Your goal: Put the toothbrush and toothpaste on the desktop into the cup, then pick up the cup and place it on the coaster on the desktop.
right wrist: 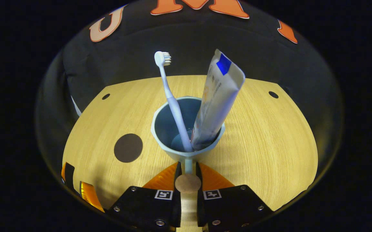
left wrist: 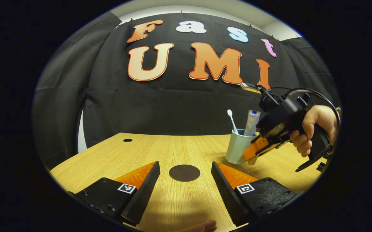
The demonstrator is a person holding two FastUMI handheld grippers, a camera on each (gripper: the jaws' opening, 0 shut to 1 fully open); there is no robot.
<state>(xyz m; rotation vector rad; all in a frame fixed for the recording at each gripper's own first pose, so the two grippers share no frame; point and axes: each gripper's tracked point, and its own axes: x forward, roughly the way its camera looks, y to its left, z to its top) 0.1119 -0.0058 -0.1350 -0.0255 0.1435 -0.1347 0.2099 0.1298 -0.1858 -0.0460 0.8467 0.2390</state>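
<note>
Gripping: right tool (right wrist: pixel 188 170) pinches cup (right wrist: pixel 186 129) handle for carrying.
Contents: toothbrush (right wrist: pixel 173 103), toothpaste (right wrist: pixel 215 100) loaded.
Waiting: left tool (left wrist: pixel 185 180) spread, framing coaster (left wrist: pixel 184 172).

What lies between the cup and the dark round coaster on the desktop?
Nothing: bare wood desktop separates the pale blue cup from the dark round coaster, seen in the right gripper view.

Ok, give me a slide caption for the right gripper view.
Right tongs shut on the cup handle, toothbrush and toothpaste inside, coaster bare nearby.
</note>
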